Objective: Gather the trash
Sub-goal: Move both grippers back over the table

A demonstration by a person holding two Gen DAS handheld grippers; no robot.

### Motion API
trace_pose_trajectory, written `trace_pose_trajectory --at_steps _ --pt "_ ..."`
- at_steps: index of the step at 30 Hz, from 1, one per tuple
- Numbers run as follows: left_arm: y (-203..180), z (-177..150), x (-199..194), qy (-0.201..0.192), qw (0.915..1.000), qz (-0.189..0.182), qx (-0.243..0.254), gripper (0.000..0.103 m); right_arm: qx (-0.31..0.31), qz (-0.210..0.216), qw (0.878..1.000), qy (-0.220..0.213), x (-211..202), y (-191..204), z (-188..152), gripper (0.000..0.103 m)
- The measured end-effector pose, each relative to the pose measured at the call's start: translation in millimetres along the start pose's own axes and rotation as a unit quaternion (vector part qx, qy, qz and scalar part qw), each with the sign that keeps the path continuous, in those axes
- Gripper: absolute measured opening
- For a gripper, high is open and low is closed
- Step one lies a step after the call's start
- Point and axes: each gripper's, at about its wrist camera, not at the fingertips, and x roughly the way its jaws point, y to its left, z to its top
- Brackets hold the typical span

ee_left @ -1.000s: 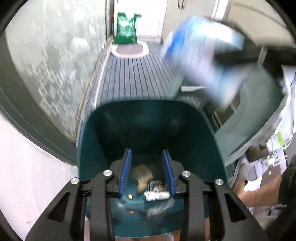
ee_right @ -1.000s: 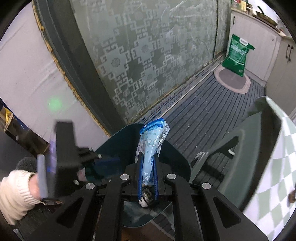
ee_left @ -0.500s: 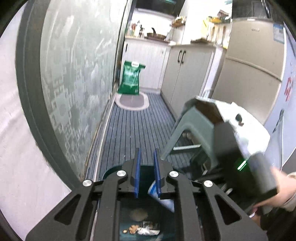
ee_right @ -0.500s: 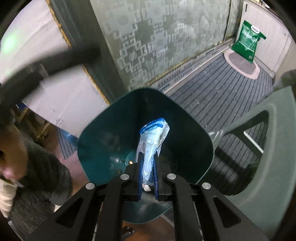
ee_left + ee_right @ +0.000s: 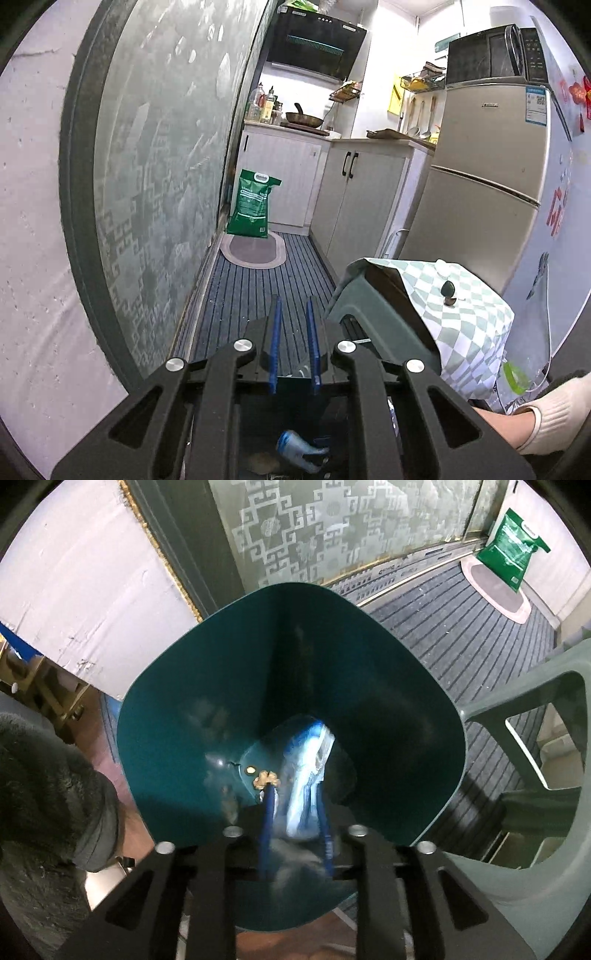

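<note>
The right gripper (image 5: 293, 805) points down into the teal bin (image 5: 177, 686); its jaws have just been opening, freeing the blue wrapper (image 5: 306, 775) between them to drop. The left gripper (image 5: 293, 339), narrow and empty, hangs above, clear.

Right claw (image 5: 295, 812) pointing steeply down, jaws just opening; left claw (image 5: 293, 339) narrow, empty.
</note>
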Motion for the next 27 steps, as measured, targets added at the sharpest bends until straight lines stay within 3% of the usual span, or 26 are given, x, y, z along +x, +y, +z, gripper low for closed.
trace_pose_trajectory --at_steps 7,19,22,27 --pt "2.5 4.7 -2.2 -0.009 0.9999 0.007 -0.005 0.020 -0.010 0.004 1.000 -0.024 -16.4 6.6 2.7 0.034" --pt "-11.6 18.9 -4.2 -0.036 0.9993 -0.004 -0.001 0.030 -0.016 -0.004 0.987 -0.163 -118.3 4.3 15.1 0.034" --pt "-22.1 22.7 -1.1 -0.039 0.9991 -0.011 0.007 0.033 -0.007 -0.024 0.979 -0.203 -151.5 -8.4 12.2 0.034" --pt "-46.1 27.2 11.8 -0.033 0.9989 -0.025 0.020 0.040 0.030 -0.049 0.970 -0.235 -185.4 -49.7 -4.6 0.034"
